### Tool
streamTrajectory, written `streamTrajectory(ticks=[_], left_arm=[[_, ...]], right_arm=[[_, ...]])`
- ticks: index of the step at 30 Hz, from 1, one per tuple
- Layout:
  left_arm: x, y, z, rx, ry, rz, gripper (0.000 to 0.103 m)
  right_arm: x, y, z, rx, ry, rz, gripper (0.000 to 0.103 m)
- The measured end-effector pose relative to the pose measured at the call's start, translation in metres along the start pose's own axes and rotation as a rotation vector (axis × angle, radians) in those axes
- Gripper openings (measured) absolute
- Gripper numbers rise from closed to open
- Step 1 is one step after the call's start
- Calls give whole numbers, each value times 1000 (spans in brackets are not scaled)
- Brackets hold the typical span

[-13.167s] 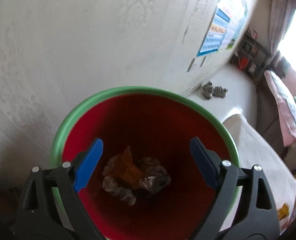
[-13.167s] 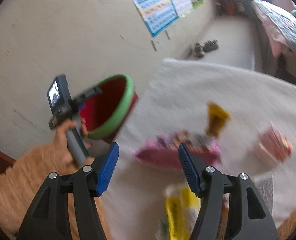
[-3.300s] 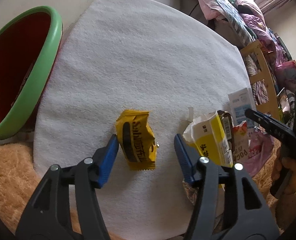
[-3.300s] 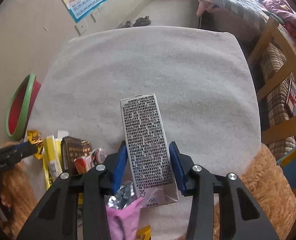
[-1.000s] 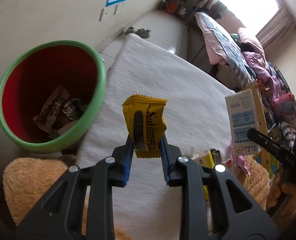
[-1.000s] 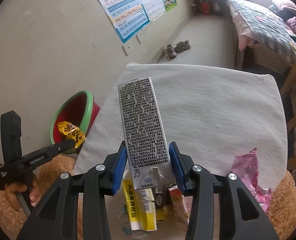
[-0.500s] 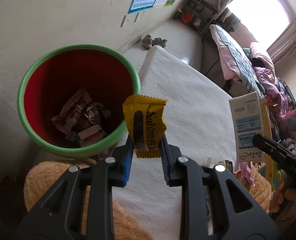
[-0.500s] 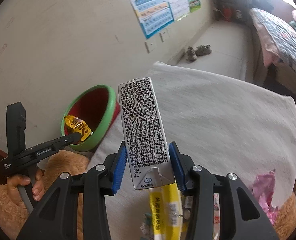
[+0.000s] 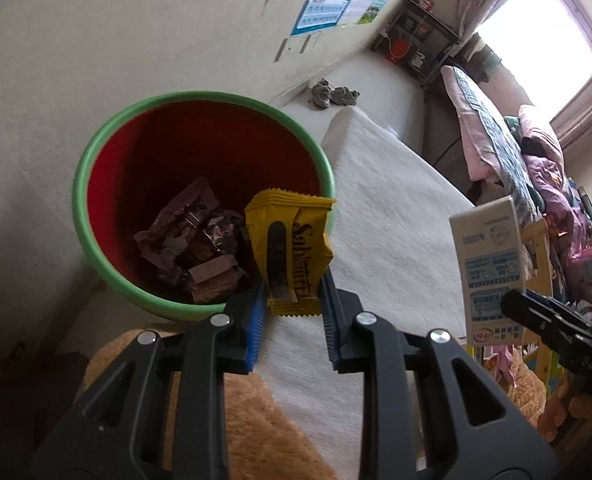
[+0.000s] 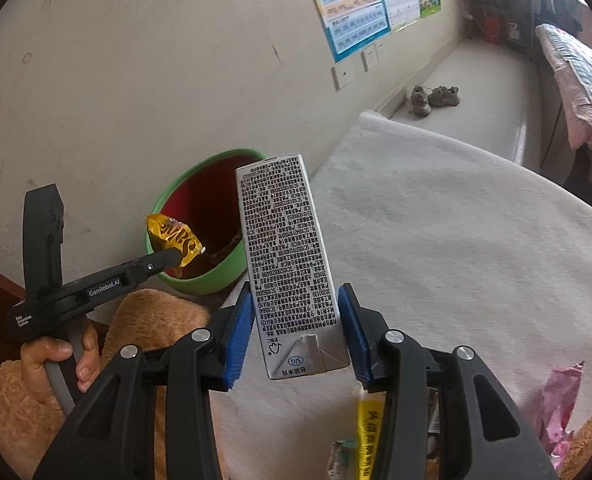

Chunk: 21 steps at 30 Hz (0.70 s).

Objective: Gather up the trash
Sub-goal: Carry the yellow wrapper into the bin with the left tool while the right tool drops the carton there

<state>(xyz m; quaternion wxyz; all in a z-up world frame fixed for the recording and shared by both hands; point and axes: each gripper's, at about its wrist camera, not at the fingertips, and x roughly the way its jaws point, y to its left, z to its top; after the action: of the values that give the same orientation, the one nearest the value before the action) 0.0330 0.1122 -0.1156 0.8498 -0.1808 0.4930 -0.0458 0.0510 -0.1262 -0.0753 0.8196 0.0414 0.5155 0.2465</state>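
Blown-out window (image 9: 536, 36) glare, fisheye edges

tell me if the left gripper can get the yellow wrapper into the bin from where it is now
Probably yes. The left gripper holds the yellow wrapper at the green rim of the bin, whose mouth is open, with nothing between them.

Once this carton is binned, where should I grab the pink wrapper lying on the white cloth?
Pinch the pink wrapper by its crumpled upper edge, from above: it looks lifted off the white cloth, so a pinch should probably close across it.
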Motion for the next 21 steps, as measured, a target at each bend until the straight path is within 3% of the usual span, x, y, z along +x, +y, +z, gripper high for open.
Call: streamTrajectory(ticks=[13,21], left_arm=[[-8,46,15,-61,-44,79,25],[2,65,24,-94,-24,75,25]], right_arm=[[51,42,34,-47,56,68,41],[76,61,64,-13,91,132,41]])
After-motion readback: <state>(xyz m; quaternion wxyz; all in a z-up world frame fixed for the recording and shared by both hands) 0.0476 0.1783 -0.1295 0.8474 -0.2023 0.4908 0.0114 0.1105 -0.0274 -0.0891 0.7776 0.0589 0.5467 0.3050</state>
